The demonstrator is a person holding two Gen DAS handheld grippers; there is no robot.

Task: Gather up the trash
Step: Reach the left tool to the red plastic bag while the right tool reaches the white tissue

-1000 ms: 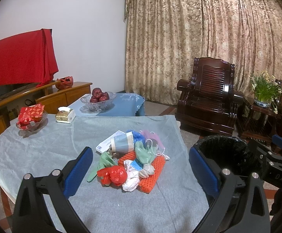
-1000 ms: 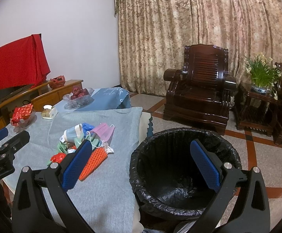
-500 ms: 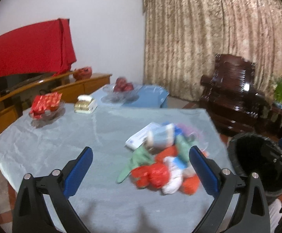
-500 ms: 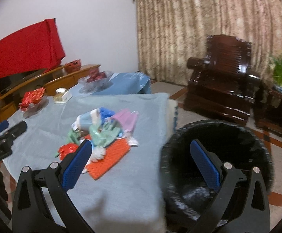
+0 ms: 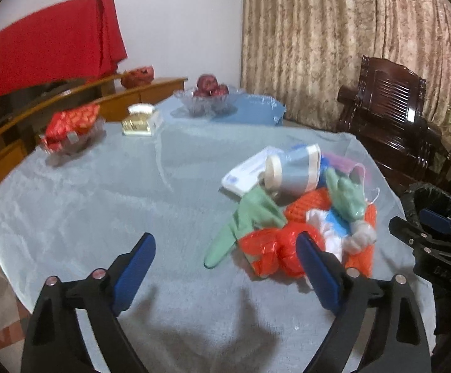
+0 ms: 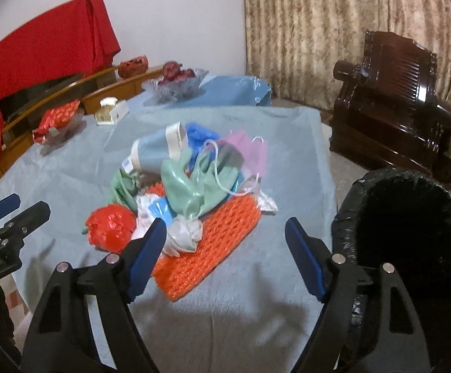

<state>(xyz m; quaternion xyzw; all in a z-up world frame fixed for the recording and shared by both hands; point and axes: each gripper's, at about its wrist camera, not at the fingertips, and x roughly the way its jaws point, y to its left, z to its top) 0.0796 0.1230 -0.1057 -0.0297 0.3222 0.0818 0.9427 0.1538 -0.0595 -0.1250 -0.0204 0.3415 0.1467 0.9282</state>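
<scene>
While a second ago both hung back, left gripper (image 5: 225, 267) and right gripper (image 6: 225, 248) now sit low over the tabletop (image 5: 101, 205), jaws closing, nothing between; trash pile (image 6: 194, 186) looms closer, bin (image 6: 412, 233) right.

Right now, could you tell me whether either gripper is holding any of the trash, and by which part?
Nothing is held. The left gripper and right gripper are both closing on empty air, short of the pile with the orange foam net.
</scene>
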